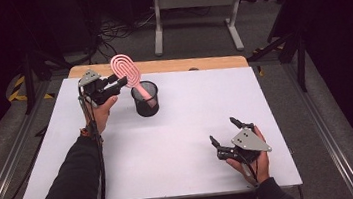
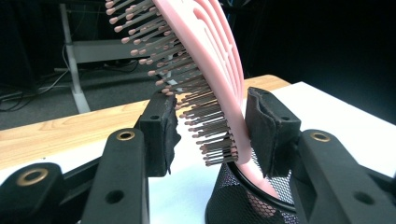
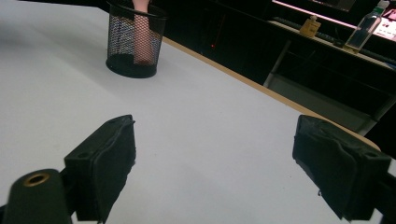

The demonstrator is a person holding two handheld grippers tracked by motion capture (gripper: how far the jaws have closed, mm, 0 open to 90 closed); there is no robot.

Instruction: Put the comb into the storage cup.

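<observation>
**Pink hairbrush in mesh cup, left gripper around its head**

We see a white counter (image 1: 178, 129) with a strip of bare wood along its far edge. A black mesh cup (image 1: 145, 98) stands upright on the far left part of the counter. A pink hairbrush (image 1: 126, 71) sits handle-down in the cup, with its oval head leaning up and to the left above the rim.

The left gripper (image 1: 118, 80) is held by the person's left hand (image 1: 101, 109) just left of the cup, raised off the counter. In the left gripper view its jaws stand on either side of the lower part of the brush head (image 2: 205, 93): the right pad lies against or just beside the smooth pink back, and the left pad sits at the tips of the bristles. We cannot tell whether the jaws are pressing on the brush, since a narrow gap seems to remain on the bristle side. The rim of the cup (image 2: 243, 186) shows right below the jaws.

The right gripper (image 1: 226, 130) rests in the person's right hand (image 1: 257, 163) at the near right of the counter, well apart from the cup. Its jaws are spread wide with nothing between them. In the right gripper view the cup (image 3: 134, 39) stands far off, with the pink handle (image 3: 141, 46) visible through the mesh.
</observation>
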